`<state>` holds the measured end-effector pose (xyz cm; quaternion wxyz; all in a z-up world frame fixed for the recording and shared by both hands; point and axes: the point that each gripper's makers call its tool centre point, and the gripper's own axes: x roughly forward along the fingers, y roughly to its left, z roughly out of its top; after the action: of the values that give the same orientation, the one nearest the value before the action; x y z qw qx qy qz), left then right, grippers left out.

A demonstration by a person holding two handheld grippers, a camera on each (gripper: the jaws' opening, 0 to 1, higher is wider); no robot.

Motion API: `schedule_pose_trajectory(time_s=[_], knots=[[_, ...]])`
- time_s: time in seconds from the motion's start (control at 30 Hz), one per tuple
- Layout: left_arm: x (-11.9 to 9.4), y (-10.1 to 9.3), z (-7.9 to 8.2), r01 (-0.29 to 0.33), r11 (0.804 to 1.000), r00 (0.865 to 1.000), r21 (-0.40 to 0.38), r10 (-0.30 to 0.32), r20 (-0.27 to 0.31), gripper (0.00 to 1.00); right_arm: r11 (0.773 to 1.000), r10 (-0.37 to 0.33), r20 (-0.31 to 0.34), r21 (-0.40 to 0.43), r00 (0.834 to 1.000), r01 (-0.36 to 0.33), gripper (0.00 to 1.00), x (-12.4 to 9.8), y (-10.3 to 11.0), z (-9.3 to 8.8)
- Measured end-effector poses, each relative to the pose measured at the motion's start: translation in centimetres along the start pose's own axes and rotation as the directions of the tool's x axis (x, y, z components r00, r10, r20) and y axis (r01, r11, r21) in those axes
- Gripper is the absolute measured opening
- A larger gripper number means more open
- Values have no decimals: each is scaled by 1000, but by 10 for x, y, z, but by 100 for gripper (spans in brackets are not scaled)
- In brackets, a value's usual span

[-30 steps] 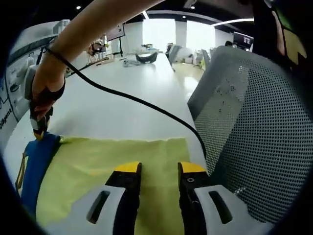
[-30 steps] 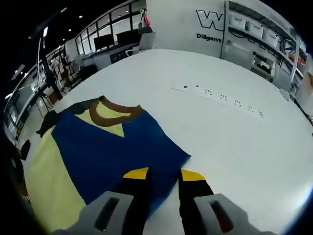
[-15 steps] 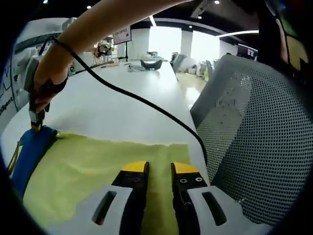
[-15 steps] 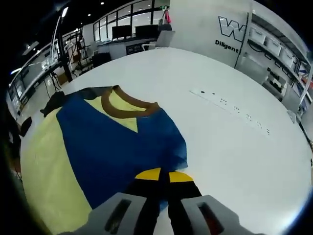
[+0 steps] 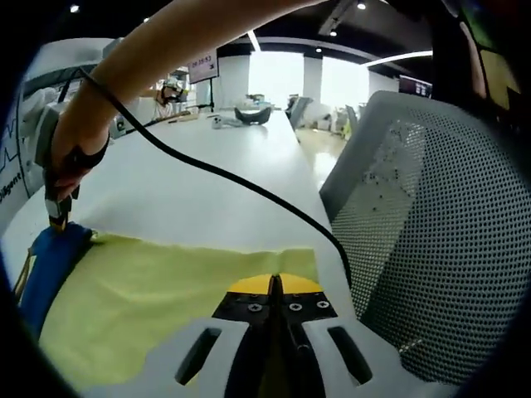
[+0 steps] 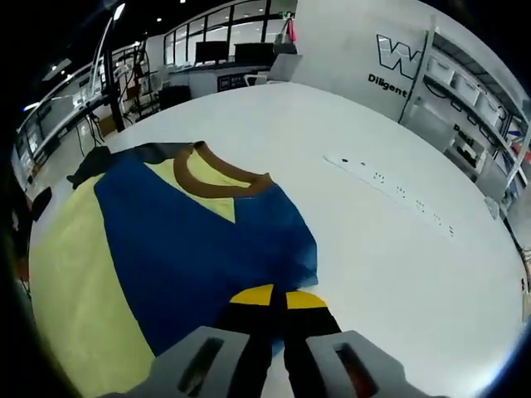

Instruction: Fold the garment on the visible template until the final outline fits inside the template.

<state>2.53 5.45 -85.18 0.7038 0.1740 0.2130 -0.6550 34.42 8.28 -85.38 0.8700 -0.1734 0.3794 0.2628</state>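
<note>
Left gripper (image 5: 272, 284) was clamped on the garment's (image 6: 174, 249) yellow hem at the white table's (image 6: 398, 249) edge; right gripper (image 6: 273, 295) was clamped on its blue corner. Garment lay flat, brown collar (image 6: 217, 174) far side. Mesh chair (image 5: 431, 232) beside table.

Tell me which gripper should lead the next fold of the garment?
Probably both together: the left gripper is shut on the garment at its yellow edge, the right gripper on its blue corner.
</note>
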Motion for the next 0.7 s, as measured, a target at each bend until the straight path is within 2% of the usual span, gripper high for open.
schedule_pose_trajectory(time_s=[0.13, 0.7], knots=[[2, 2, 2, 5, 1000, 1000, -5, -5, -21, 0, 999, 1, 25, -37, 1000, 0, 0, -1, 0, 0], [22, -2, 14, 18, 998, 1000, -65, -16, 17, 0, 1000, -14, 39, 13, 999, 14, 0, -8, -18, -8]])
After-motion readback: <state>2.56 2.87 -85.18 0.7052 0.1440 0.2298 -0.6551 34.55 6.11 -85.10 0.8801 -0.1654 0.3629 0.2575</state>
